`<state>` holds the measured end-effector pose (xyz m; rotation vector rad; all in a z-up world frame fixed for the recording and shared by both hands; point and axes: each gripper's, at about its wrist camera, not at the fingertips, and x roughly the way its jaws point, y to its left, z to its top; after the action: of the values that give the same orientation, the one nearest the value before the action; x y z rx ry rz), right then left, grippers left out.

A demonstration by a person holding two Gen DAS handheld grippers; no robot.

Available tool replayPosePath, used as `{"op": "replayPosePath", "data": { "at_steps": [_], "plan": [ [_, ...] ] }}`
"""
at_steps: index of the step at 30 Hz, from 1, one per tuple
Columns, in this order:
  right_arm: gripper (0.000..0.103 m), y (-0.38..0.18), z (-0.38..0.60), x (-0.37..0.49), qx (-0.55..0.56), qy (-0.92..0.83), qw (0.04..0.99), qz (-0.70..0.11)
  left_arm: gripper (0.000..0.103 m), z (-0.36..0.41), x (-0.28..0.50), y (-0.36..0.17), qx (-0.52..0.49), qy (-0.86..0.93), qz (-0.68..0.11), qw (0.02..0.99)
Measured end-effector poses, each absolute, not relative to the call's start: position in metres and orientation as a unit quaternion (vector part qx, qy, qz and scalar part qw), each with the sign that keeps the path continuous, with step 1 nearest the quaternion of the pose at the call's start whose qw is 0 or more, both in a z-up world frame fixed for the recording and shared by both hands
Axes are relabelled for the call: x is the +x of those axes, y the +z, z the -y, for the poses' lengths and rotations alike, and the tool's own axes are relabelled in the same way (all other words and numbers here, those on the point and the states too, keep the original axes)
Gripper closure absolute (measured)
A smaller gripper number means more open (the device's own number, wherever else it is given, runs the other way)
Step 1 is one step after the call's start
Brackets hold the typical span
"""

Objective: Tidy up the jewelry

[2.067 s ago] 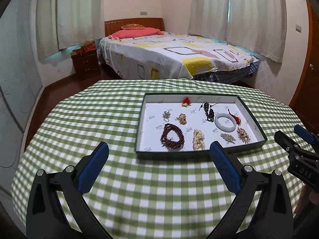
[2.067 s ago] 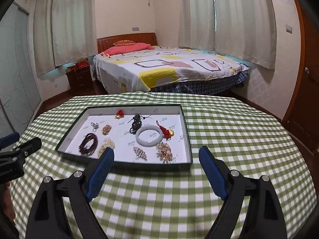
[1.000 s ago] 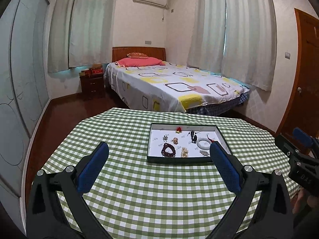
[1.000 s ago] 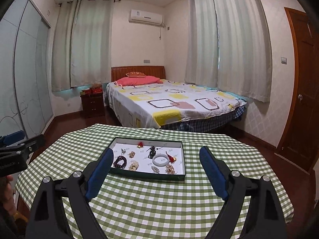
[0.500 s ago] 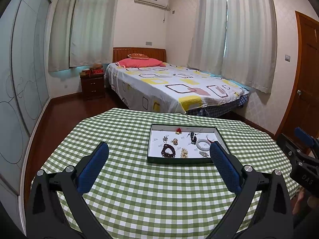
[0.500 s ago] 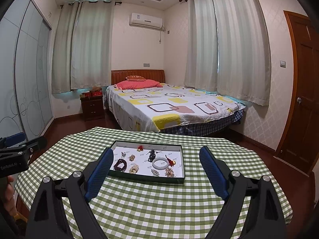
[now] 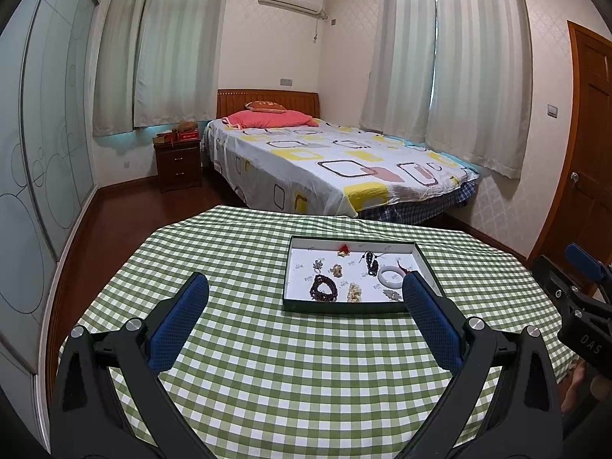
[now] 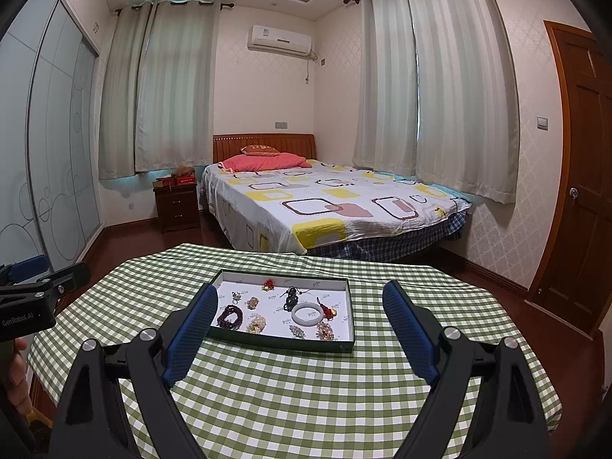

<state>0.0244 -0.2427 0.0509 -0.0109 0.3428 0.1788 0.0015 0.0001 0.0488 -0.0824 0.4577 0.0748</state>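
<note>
A dark-rimmed tray (image 7: 344,308) with a white floor lies on the green checked table (image 7: 267,363); it also shows in the right wrist view (image 8: 283,342). In it lie several pieces: a dark red bead bracelet (image 7: 323,288), a white jade bangle (image 7: 390,276), a black cord piece (image 7: 370,261), a red charm (image 7: 343,249) and small gold clusters. My left gripper (image 7: 304,296) is open and empty, held high and well back from the tray. My right gripper (image 8: 300,304) is open and empty, likewise high and back.
A bed (image 8: 329,206) stands beyond the table, with a nightstand (image 8: 178,206) to its left. A glass wardrobe (image 7: 34,153) lines the left wall and a wooden door (image 8: 581,210) is at the right. The table's edges drop off all round.
Both grippers have pulled up and back from the tray, which now looks small and distant. Both stayed open. The jewelry has not moved.
</note>
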Motion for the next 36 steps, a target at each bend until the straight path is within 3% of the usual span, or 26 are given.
{"op": "replayPosePath", "data": {
  "at_steps": [36],
  "plan": [
    [0.018,0.0472,0.2433,0.0255,-0.005,0.089,0.981,-0.174,0.004,0.0030,0.0044,0.0433,-0.037,0.037,-0.233,0.971]
  ]
}}
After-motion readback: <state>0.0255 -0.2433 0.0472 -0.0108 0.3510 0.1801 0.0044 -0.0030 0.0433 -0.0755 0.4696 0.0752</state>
